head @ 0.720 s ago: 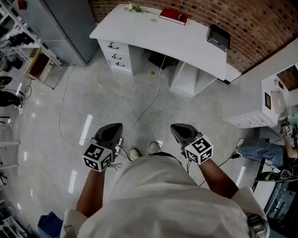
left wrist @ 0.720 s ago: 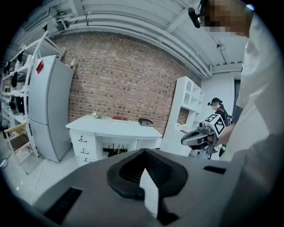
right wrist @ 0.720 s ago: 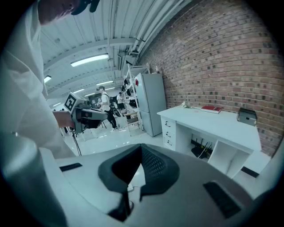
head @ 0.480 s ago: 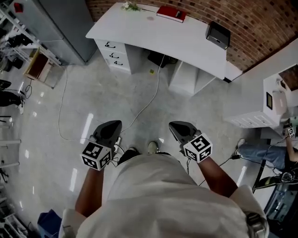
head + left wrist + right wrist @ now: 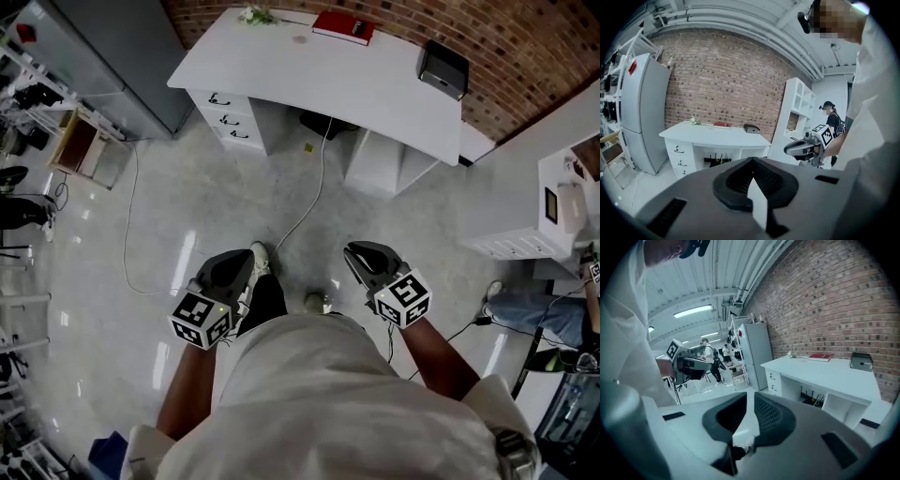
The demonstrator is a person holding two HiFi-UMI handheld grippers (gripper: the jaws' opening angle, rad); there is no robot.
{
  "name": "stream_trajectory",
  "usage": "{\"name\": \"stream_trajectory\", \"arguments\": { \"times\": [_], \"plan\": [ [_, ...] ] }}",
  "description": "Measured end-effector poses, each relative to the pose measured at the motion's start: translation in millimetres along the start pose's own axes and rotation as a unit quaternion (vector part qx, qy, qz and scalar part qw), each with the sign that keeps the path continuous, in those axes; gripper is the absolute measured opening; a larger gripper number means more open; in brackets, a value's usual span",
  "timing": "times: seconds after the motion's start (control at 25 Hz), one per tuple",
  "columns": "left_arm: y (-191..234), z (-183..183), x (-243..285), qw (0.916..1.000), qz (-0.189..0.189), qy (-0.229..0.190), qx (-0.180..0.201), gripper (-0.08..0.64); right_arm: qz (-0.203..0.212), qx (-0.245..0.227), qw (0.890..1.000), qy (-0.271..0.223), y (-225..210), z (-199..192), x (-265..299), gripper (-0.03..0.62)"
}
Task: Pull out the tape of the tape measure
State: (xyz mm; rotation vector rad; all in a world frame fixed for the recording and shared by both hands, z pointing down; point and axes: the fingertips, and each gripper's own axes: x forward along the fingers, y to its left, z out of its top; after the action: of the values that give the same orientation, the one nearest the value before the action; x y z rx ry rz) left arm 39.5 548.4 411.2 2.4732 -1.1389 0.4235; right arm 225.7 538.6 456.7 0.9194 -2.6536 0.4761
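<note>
Head view, left tongs [image 5: 230, 263], right tongs [image 5: 364, 255] both closed; white desk [image 5: 375, 94] well ahead

Tape measure: I cannot pick it out in any of my views.
Tape: not made out, so I cannot give its state.
Held or not: not held; the left gripper [image 5: 234, 260] and the right gripper [image 5: 359, 253] both have their jaws closed together with nothing between them.
</note>
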Motion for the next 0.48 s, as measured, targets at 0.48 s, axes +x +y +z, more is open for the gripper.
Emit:
{"name": "stream_trajectory", "arguments": {
  "times": [0.48],
  "plan": [
    [155.9,58.6,39.2,0.9983,-0.053,-0.024,0.009,0.109,-0.1,0.007,0.995,0.006,-57.6,67.2,118.9,0.19]
  ]
}}
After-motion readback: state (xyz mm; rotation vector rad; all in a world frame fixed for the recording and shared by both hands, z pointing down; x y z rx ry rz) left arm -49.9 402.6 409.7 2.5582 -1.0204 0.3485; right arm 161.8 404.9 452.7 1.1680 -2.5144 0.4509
